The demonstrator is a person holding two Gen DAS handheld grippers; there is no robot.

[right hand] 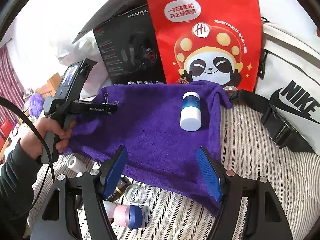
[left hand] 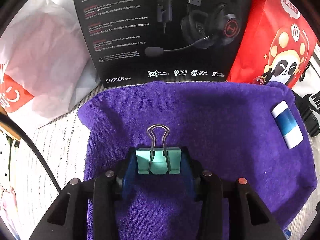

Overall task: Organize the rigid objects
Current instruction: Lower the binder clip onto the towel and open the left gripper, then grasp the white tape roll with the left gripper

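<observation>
The left gripper [left hand: 159, 163] has a mint binder clip [left hand: 158, 161] between its blue pads [left hand: 128, 166], which seem to press the clip's sides; it hangs low over the purple towel [left hand: 200, 120], wire handles pointing away from the tool. The step in hand looks like setting the clip down on the towel. The next move calls for lowering it the last bit and spreading the jaws so it drops flat, not on its handles.

The right gripper [right hand: 163, 169] stands wide apart and empty over the towel's near edge. Ahead of it a white-and-blue bottle [right hand: 191, 111] lies on its side on the towel.

Under the right gripper a glass [right hand: 136, 194] and a pink-and-blue bottle [right hand: 130, 216] wait off the towel. Beyond the towel stand a black box [left hand: 160, 30] and a red bag [right hand: 206, 34], well clear. Nothing blocks the drop.
</observation>
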